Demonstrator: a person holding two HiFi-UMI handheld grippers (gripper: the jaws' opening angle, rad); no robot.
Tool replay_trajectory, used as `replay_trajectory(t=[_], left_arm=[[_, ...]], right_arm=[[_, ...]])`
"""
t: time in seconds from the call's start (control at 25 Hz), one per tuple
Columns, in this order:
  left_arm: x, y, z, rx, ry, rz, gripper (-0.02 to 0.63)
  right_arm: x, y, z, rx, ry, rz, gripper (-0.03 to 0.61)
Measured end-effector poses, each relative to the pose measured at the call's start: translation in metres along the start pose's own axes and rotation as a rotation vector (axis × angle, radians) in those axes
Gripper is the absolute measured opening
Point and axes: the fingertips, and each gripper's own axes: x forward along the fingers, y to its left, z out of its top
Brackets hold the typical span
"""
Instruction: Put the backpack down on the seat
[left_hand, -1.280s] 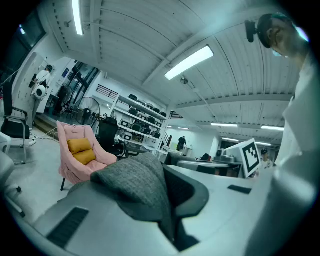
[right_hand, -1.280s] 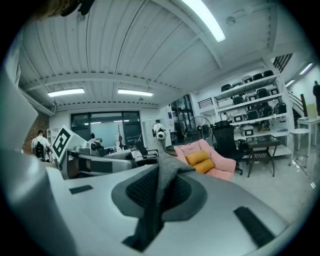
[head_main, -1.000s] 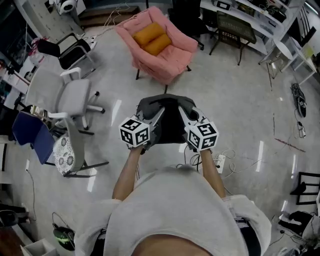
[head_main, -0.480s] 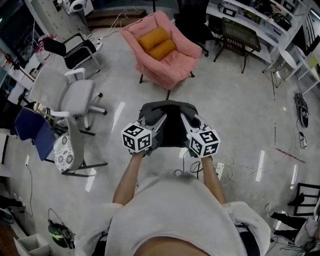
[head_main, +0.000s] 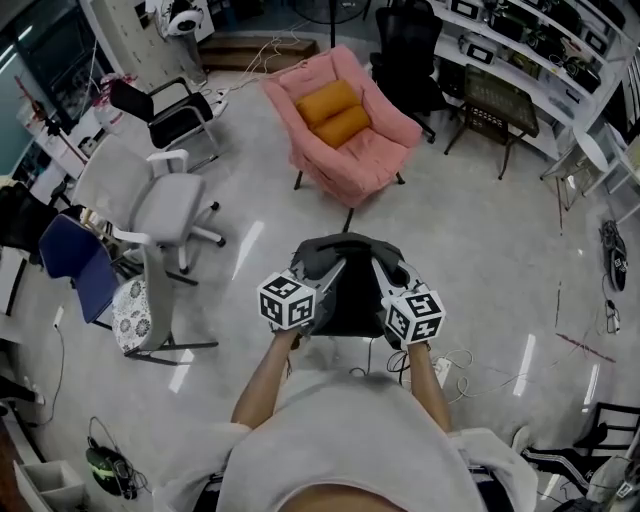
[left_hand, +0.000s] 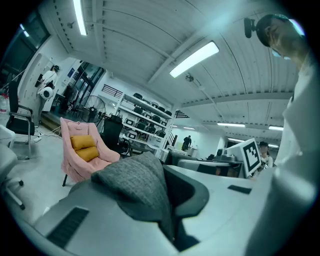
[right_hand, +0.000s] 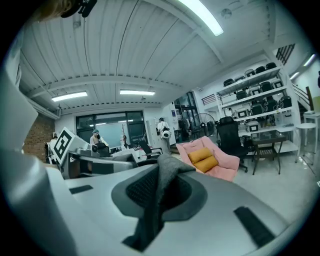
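Note:
In the head view a dark grey backpack (head_main: 348, 285) hangs in the air between my two grippers, over the floor. The left gripper (head_main: 322, 275) is shut on its left top edge; the left gripper view shows grey fabric (left_hand: 137, 185) pinched in the left gripper (left_hand: 167, 187). My right gripper (head_main: 385, 275) is shut on the right side, with a grey fold (right_hand: 159, 192) clamped in the right gripper (right_hand: 162, 190). The pink armchair (head_main: 345, 135) with two orange cushions (head_main: 335, 105) stands ahead, apart from the backpack, and shows too as the armchair (left_hand: 75, 157) and the armchair (right_hand: 222, 167).
A grey office chair (head_main: 165, 205), a black chair (head_main: 160, 105) and a blue chair (head_main: 75, 270) with a floral cushion stand at the left. A black office chair (head_main: 410, 50) and shelves are behind the armchair. A power strip with cables (head_main: 445, 370) lies by my feet.
The armchair has come nearer in the head view as I stepped toward it. Both grippers carried the backpack along, still clamped on it.

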Motion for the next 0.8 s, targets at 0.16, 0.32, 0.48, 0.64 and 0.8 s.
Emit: replay_trajectory(t=[0.16, 0.32, 0.48, 0.64, 0.8], left_arm=[[0.015, 0.018, 0.002, -0.015, 0.003, -0.006, 0.023], [0.036, 0.048, 0.013, -0.02, -0.002, -0.014, 0.023], [0.065, 0.088, 0.03, -0.029, -0.016, -0.028, 0.024], [0.091, 0.128, 0.057, -0.031, -0.029, -0.044, 0.023], [0.114, 0.168, 0.088, -0.034, -0.031, -0.062, 0.023]], right_arm=[[0.018, -0.015, -0.001, 0.014, 0.009, -0.005, 0.028], [0.049, -0.036, 0.006, 0.015, 0.008, -0.012, 0.029], [0.091, -0.062, 0.017, 0.005, 0.014, -0.025, 0.028], [0.135, -0.086, 0.037, -0.006, 0.019, -0.038, 0.028], [0.178, -0.107, 0.061, -0.006, 0.025, -0.054, 0.028]])
